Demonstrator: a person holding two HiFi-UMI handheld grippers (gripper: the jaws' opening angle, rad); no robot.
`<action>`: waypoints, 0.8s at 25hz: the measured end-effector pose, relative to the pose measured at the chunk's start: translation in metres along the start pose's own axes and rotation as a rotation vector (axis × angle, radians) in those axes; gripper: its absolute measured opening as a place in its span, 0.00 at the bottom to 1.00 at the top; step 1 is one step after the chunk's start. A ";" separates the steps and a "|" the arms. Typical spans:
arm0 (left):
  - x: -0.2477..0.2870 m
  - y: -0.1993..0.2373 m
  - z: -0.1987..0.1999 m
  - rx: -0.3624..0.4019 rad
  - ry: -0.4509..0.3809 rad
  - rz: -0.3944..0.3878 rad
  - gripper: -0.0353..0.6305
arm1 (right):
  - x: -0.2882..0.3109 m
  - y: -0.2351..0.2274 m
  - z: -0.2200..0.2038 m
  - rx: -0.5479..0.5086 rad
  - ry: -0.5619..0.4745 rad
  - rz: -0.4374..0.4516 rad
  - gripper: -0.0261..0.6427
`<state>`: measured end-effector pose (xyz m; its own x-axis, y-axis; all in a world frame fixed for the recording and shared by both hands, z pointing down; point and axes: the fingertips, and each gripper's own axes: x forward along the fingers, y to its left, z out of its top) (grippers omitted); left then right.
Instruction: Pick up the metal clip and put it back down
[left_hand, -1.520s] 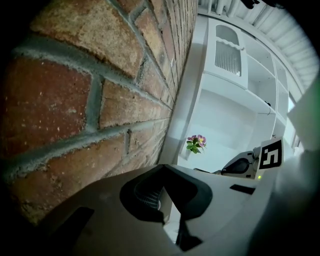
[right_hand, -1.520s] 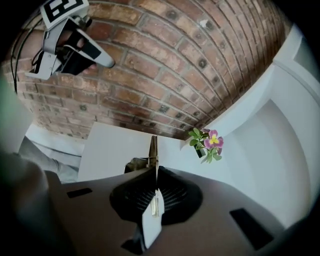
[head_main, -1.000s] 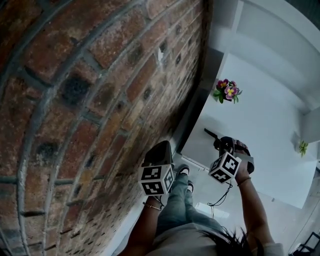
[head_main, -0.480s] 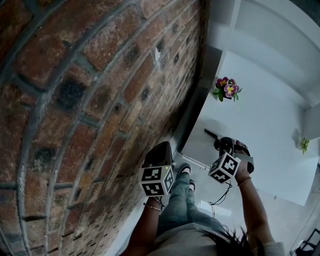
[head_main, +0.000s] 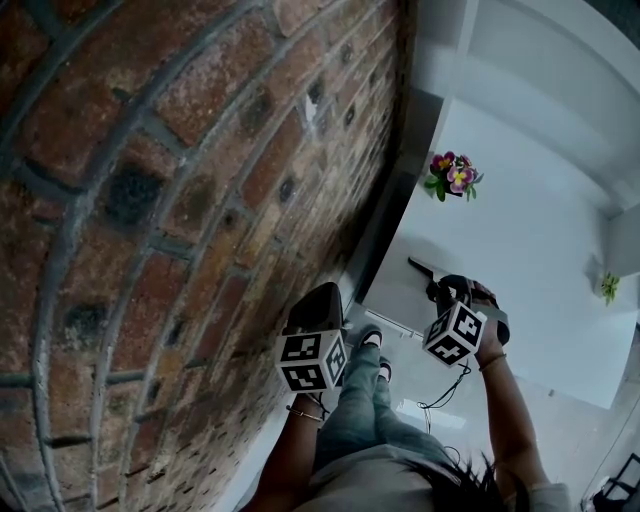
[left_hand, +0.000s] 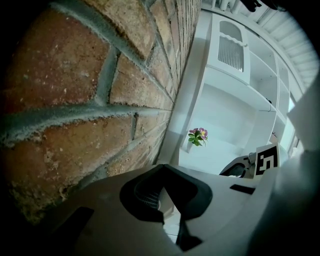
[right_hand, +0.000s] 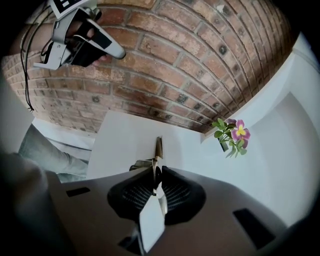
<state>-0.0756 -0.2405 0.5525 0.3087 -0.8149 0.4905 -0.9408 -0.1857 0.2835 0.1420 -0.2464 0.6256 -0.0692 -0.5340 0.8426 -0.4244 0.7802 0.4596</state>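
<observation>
Two handheld grippers, one metal clip, one pot of flowers and one smaller green sprig are in view. The right gripper (right_hand: 156, 174) has its two dark jaws pressed together on the metal clip (right_hand: 158, 148), a thin, flat strip held edge-on between the pads. Its narrow end sticks out past the jaw tips, and a pale flat part runs back toward the camera. In the head view the clip shows as a dark bar jutting from the right gripper over the near corner of the white table (head_main: 530, 250); whether it touches the tabletop cannot be told. The left gripper (left_hand: 166, 186) is released: its jaws stand a little apart with nothing between them, and pale floor shows through the gap. It is held well apart from the clip, off the table's edge and close beside the brick wall (head_main: 150, 200). Each gripper carries one cube with square markers, and a thin black cable (head_main: 443, 392) hangs below the right one. On the table, the pink and purple flowers (head_main: 453, 179) stand near the wall, well beyond the clip, and the green sprig (head_main: 606, 292) sits at the table's far right side. The person's jeans (head_main: 352, 415) and shoes show below, between the two arms. White shelving (left_hand: 235, 50) rises behind the table.
</observation>
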 end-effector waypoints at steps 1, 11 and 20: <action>0.000 0.000 0.000 -0.001 0.002 -0.002 0.06 | 0.000 0.001 0.000 0.002 -0.002 0.007 0.11; 0.006 -0.005 -0.001 0.000 0.018 -0.021 0.06 | 0.001 0.012 -0.001 0.050 -0.017 0.089 0.16; 0.010 -0.009 -0.002 0.002 0.034 -0.036 0.06 | 0.001 0.018 -0.001 0.066 -0.020 0.122 0.18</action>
<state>-0.0639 -0.2461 0.5566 0.3471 -0.7883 0.5081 -0.9293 -0.2161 0.2995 0.1351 -0.2326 0.6348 -0.1414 -0.4433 0.8851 -0.4704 0.8168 0.3340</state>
